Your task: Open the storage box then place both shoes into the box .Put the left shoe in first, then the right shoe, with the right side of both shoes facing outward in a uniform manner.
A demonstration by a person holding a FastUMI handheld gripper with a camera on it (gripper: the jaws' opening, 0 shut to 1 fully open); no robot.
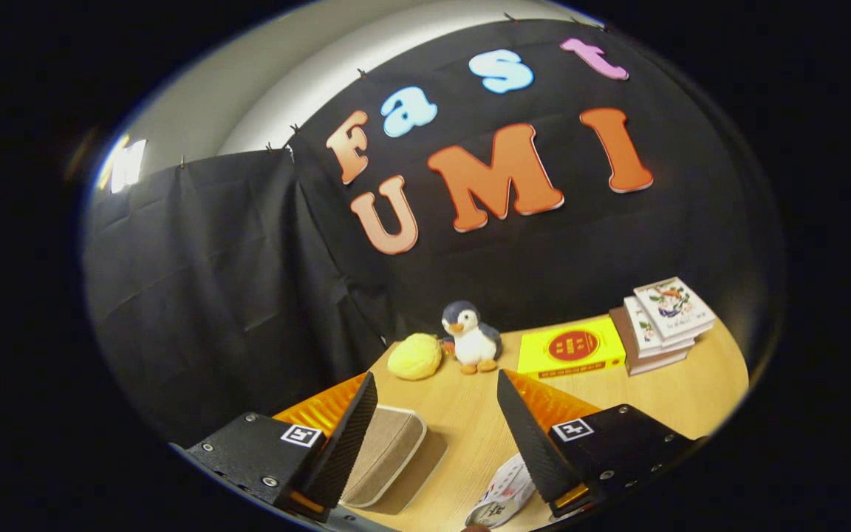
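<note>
A: Item one, the gripper [436,436]?
B: Fingers spread wide, nothing between them but bare wooden table [470,436]. It holds nothing.

A: Item two, the storage box?
B: An orange ribbed box [326,406], showing behind both fingers, low and close to the gripper. Whether its lid is open I cannot tell.

A: Item three, shoes?
B: One beige shoe with a pale sole edge [388,454], lying just inside the left finger, partly hidden by it. One white patterned shoe [503,495] at the base of the right finger (only a part shows). Which is left and which is right, I cannot tell.

A: Item four, other things on the table?
B: Beyond the fingers, at the far edge against the black cloth: a yellow plush ball [415,356] touching or just beside a toy penguin [472,337]; then a flat yellow box with a red round mark [572,346]; then a stack of books [662,323], well apart from the shoes.
</note>
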